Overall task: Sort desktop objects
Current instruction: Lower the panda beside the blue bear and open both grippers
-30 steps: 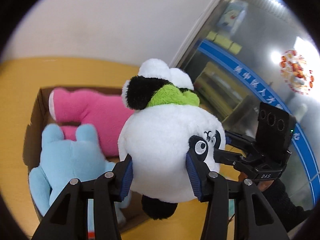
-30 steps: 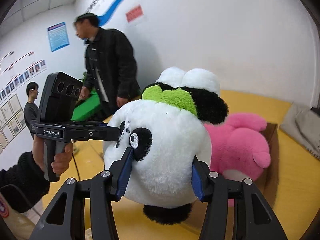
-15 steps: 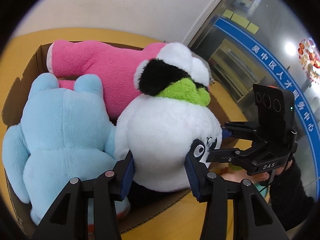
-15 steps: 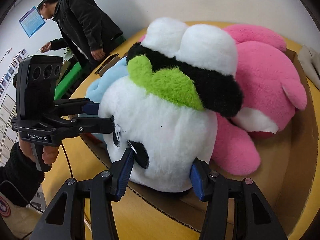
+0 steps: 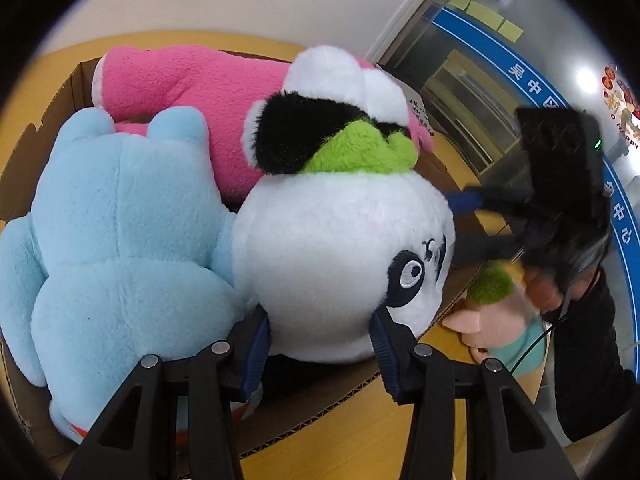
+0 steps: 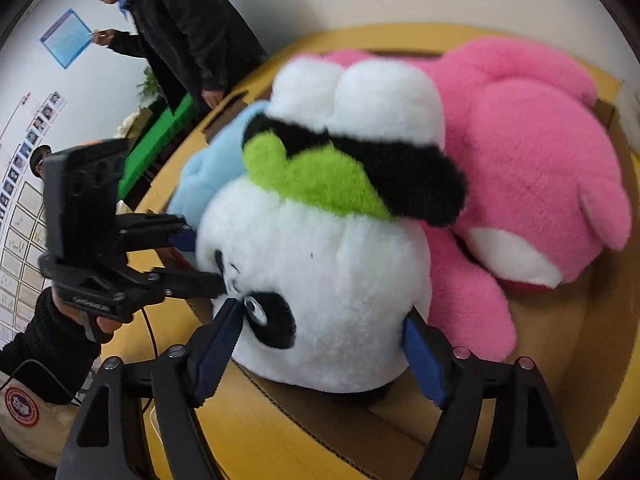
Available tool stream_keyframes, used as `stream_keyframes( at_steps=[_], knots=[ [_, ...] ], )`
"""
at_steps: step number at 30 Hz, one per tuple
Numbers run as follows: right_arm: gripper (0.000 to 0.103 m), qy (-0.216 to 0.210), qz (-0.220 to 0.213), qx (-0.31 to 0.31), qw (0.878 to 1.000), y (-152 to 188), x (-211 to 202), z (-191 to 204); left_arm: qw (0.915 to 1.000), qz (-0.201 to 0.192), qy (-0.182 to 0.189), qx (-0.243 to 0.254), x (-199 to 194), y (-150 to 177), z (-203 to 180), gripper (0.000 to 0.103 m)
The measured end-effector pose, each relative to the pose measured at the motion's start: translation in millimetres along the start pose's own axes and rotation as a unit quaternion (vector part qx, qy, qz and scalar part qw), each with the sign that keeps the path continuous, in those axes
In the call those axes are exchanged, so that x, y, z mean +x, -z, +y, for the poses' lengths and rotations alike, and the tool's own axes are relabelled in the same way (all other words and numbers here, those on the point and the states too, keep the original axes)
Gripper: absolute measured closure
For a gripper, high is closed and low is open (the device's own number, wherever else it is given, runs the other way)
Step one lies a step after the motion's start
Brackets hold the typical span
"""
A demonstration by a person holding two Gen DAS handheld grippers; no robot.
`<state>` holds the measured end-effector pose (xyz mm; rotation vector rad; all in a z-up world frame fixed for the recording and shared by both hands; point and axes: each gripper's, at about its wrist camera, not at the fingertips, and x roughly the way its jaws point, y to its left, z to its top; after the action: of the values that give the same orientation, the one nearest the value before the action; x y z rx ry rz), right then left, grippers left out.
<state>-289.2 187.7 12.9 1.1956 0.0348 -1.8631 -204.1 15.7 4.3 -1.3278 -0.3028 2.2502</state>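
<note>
A white panda plush (image 5: 332,272) with black ears and a green tuft lies in the cardboard box (image 5: 76,84), against a light blue plush (image 5: 116,232) and a pink plush (image 5: 188,84). My left gripper (image 5: 320,344) has opened; its blue pads stand beside the panda's head. My right gripper (image 6: 320,344) is also open wide around the panda (image 6: 320,280), pads just off the fur. The pink plush (image 6: 532,160) and blue plush (image 6: 216,176) show in the right wrist view too. The right gripper shows blurred at the left wrist view's right edge (image 5: 472,220).
A small pink pig plush with a green tuft (image 5: 504,312) lies on the yellow table (image 5: 360,440) outside the box. The box's front wall (image 6: 320,412) is just below my fingers. A man in a dark jacket (image 6: 188,28) stands beyond the table.
The panda was lowered into the box from above. Both grippers have widened and let go of it, and the right gripper is moving.
</note>
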Motion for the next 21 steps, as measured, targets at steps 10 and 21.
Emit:
stream_keyframes(
  at_steps=[10,21],
  knots=[
    [0.055,0.088,-0.026,0.025,0.995,-54.2,28.5,4.3,0.9989,-0.036,-0.025,0.019,-23.3,-3.8,-9.1,0.058],
    [0.049,0.072,-0.054,0.075,0.993,-28.6,8.4,-14.5,0.9973,-0.023,-0.068,0.015,-1.1,-37.4,1.5,0.06]
  ],
)
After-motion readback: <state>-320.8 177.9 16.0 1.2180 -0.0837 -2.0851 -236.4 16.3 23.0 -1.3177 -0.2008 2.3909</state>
